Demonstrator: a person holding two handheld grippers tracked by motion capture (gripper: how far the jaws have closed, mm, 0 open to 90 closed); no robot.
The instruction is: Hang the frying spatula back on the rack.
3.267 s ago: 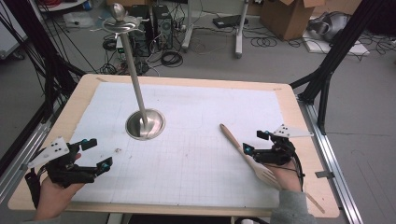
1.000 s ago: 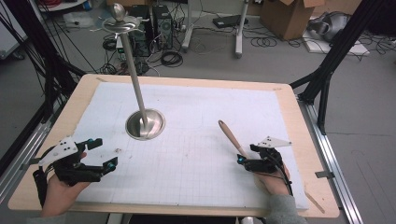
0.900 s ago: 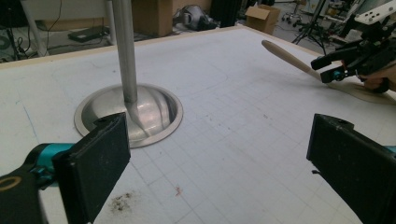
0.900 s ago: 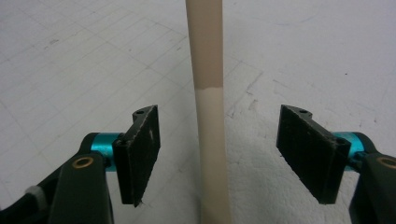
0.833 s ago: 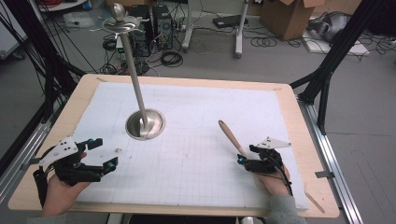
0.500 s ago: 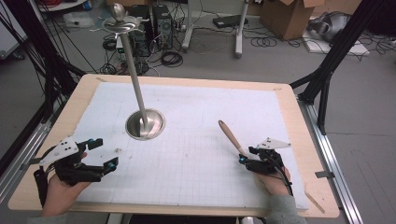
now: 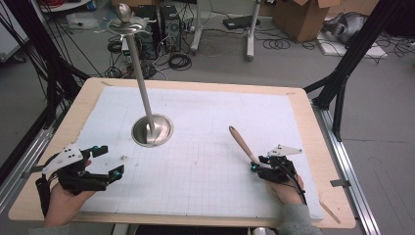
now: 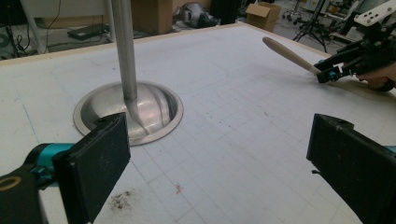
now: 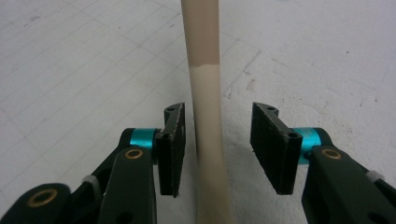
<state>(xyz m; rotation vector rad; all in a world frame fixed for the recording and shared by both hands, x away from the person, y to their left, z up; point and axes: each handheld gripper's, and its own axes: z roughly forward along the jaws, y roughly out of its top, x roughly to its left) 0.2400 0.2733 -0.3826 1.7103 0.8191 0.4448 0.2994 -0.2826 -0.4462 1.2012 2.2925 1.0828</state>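
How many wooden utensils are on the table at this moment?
1. A wooden utensil lies right of the metal stand, its handle between the right gripper's jaws, which have just been closing without yet pressing on it. Its far end is hidden under that gripper.

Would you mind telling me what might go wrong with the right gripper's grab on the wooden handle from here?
1. The right gripper has just been closing, but its pads don't yet touch the wooden handle, which sits nearer one pad; that pad may push it sideways.
2. The handle is long, and the grab is near one end, so it may droop or swing toward the metal stand.
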